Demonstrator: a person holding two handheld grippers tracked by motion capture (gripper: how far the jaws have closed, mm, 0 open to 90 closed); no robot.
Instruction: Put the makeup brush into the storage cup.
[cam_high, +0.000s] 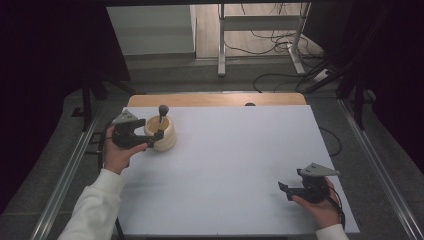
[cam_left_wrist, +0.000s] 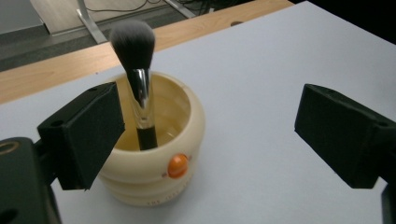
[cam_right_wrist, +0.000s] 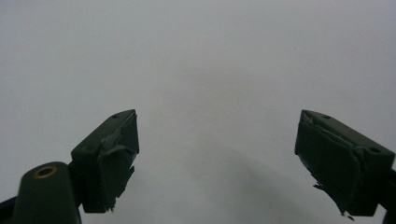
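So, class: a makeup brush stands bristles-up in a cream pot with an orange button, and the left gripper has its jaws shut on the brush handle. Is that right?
Not quite. The left gripper is open: in the left gripper view its jaws stand wide apart, one beside the cream pot, gripping nothing. The rest holds: the makeup brush stands bristles-up in the pot, which has an orange button.

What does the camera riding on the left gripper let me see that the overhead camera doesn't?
The left gripper view alone shows an orange button on the front of the cream pot and the brush's silver collar, seen between two wide-open black jaws. The high view alone shows both of the person's hands, the right gripper low over the near right of the white table, and floor cables beyond. Both show the makeup brush standing bristles-up in the pot, and the left gripper at that pot.
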